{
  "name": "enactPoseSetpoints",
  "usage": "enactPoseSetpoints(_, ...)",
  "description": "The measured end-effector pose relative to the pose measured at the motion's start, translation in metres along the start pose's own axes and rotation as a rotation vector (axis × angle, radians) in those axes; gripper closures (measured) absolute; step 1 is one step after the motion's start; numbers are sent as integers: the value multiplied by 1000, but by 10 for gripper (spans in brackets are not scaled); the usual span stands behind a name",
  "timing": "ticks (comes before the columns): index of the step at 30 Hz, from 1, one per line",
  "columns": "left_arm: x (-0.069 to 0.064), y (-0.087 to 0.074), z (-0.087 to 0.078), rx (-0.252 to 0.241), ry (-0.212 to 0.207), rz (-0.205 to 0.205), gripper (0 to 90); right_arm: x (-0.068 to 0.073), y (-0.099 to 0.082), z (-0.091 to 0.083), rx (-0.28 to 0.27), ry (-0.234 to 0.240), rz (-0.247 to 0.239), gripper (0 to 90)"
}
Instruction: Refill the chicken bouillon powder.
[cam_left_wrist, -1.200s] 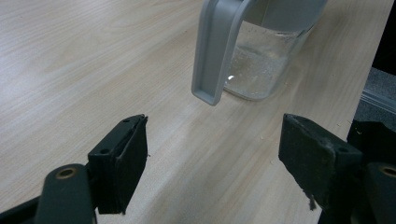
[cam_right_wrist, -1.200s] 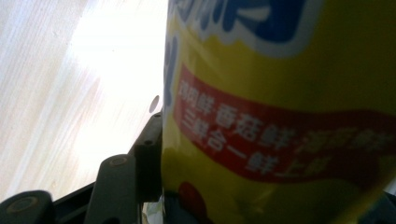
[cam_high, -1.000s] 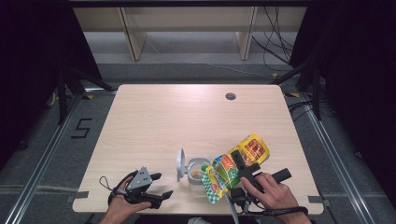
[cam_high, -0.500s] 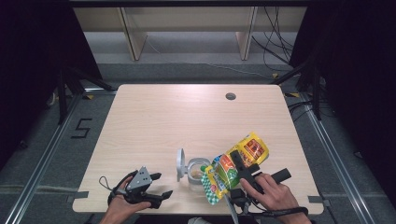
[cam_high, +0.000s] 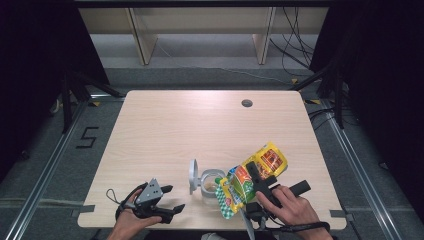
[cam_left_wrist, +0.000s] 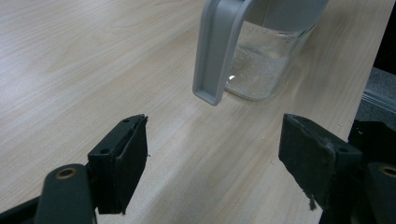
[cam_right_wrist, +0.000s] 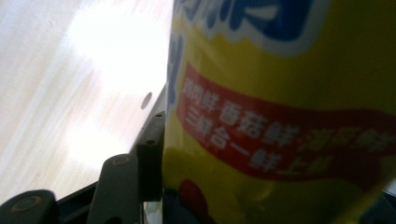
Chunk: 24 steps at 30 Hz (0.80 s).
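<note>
The right tool (cam_high: 254, 176) is gripping a yellow seasoning packet (cam_high: 250, 181), tilting its long axis down-left toward the open jar (cam_high: 209, 183) just beside it.

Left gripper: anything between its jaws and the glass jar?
Nothing visible. The left gripper stands open over bare table, and the jar with its hanging grey lid sits straight ahead. The right gripper holds the yellow bag tipped over the jar's far side.
</note>
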<state>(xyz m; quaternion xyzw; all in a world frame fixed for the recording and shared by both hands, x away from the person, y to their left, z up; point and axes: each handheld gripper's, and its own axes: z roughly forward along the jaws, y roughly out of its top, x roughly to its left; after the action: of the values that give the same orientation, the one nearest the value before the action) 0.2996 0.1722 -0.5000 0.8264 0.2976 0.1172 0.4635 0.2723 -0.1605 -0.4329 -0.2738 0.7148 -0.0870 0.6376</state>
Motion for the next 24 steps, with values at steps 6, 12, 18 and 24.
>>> enactPoseSetpoints(6, 0, 0, 0, 4, -2, -12, 234, -2, -1, -2, 0, -13, 13, 485)
enactPoseSetpoints(12, 0, 0, 0, 3, -2, -13, 234, 0, 1, -1, 0, 2, 5, 486)
enactPoseSetpoints(18, -1, 0, 1, -1, -5, -14, 234, -1, 1, -1, 2, 4, -8, 486)
enactPoseSetpoints(24, -1, 0, 1, -7, -4, -27, 234, -4, 0, -2, -8, -5, -39, 486)
